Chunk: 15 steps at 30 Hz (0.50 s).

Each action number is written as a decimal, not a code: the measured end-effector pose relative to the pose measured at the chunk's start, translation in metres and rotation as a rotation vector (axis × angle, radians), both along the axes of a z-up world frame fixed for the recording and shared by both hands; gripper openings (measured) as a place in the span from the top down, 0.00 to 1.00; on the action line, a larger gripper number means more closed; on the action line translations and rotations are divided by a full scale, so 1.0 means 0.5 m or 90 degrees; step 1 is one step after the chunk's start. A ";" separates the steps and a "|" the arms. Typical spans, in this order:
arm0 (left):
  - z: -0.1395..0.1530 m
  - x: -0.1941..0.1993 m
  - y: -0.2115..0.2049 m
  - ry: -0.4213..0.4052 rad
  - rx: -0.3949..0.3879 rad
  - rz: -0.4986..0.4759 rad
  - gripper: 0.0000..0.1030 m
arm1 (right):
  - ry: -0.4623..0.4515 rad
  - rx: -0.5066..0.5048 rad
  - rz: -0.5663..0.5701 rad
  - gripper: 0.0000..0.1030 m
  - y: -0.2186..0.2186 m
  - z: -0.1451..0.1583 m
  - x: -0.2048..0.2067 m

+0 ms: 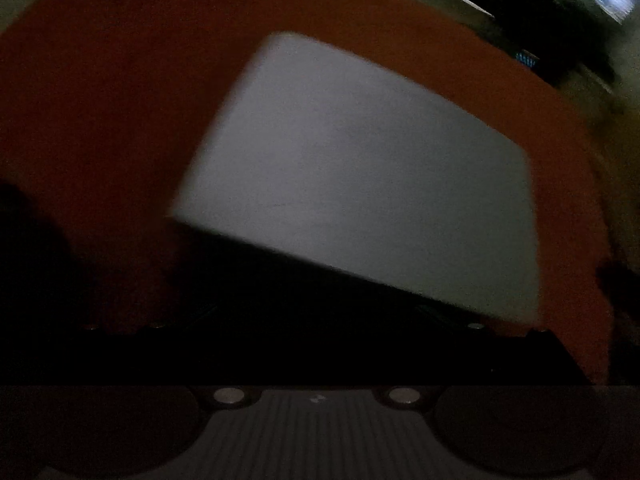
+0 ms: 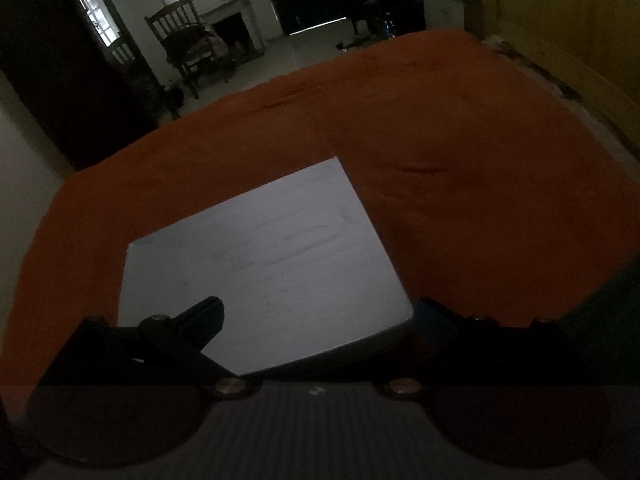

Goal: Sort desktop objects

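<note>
Orange cloth (image 2: pixel 460 128) covers the table; one white sheet of paper (image 2: pixel 264 264), faintly lined, lies flat on it. Right gripper (image 2: pixel 316 316): fingers spread wide, holding nothing, the left fingertip (image 2: pixel 208 308) over the sheet's near edge, the other fingertip just beyond the sheet's near right corner. Left gripper: fingers lost in darkness, spread and hold cannot be told; same paper (image 1: pixel 360 176) directly ahead, blurred. Wooden chair (image 2: pixel 192 48) stands well beyond the cloth's far edge.

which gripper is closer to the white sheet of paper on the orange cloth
Right, as far as the dim frames show. The right gripper straddles the paper, one finger over it. The left gripper's fingers are lost in darkness below the paper, so its distance is unclear.
</note>
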State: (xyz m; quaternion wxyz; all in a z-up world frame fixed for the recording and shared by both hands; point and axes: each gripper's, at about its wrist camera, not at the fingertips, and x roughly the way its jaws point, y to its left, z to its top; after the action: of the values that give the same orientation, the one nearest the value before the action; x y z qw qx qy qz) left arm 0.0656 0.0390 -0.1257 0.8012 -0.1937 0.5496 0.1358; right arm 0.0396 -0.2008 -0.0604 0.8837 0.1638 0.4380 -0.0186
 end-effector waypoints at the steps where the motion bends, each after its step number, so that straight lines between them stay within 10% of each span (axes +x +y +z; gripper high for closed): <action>1: -0.001 -0.002 0.010 0.004 0.033 0.011 0.01 | 0.001 0.000 0.000 0.00 0.000 -0.001 0.001; 15: 0.061 -0.002 -0.050 -0.049 0.103 -0.065 0.01 | 0.006 -0.052 0.023 0.00 0.011 -0.015 0.010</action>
State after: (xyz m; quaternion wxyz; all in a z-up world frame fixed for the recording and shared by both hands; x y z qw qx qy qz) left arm 0.0648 0.0139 -0.0953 0.8409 -0.1051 0.5144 0.1315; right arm 0.0448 -0.1954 -0.0677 0.8876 0.1197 0.4442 -0.0213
